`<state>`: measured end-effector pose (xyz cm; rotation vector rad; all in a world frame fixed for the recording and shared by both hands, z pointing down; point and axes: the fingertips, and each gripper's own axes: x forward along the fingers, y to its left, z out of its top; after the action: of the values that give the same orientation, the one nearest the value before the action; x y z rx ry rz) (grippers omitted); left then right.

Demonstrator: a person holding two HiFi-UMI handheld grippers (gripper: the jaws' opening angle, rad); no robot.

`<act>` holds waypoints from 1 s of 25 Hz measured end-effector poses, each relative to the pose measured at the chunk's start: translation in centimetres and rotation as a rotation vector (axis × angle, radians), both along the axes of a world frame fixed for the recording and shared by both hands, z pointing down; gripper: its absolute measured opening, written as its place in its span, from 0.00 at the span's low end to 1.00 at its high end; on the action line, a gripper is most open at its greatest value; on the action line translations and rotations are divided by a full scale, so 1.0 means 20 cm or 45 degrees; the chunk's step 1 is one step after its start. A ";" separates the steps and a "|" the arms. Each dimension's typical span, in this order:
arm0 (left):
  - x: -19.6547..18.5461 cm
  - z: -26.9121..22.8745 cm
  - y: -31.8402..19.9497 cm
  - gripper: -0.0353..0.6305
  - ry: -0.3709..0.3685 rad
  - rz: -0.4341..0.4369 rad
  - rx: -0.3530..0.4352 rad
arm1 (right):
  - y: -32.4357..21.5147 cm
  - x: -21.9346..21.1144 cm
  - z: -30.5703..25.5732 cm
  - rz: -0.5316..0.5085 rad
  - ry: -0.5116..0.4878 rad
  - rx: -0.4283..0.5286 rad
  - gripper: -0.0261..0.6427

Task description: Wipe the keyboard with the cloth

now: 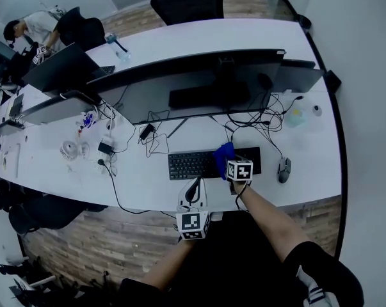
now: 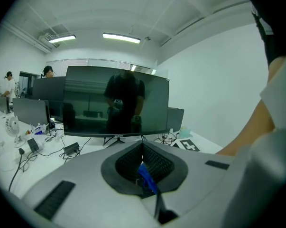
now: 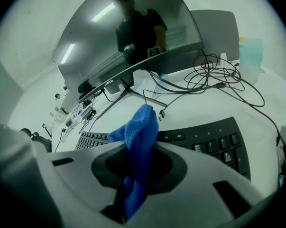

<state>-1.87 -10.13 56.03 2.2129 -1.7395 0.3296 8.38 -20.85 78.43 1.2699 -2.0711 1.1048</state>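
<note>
R hand-held gripper (image 3: 142, 151) clamping cloth (image 3: 141, 126), over keyboard (image 3: 214, 142)

office: shared desks (image 1: 154, 171), monitors (image 1: 193, 85)

No legible text. Small pale logo, 6 o'clock on bezel of wide black flat monitor (image 2: 116, 103), too blurred. Black keyboard (image 3: 214, 141) key legends unreadable.

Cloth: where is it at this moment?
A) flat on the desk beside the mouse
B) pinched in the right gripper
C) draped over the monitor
B: the right gripper view shows the cloth pinched between the jaws of the right gripper, above the keyboard.
</note>
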 end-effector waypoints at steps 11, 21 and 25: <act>0.17 -0.02 -0.01 0.06 0.018 0.032 0.030 | -0.01 0.18 0.00 -0.021 0.005 0.019 0.15; 0.31 -0.02 -0.02 0.06 0.033 0.020 0.040 | -0.04 0.41 -0.01 0.016 0.016 0.014 0.15; 0.36 -0.01 -0.02 0.06 0.035 0.024 0.038 | -0.04 0.50 -0.01 0.038 0.025 0.013 0.15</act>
<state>5.24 -10.52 55.87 2.2453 -1.7216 0.2777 18.38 -21.73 78.24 1.3154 -2.0518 1.0918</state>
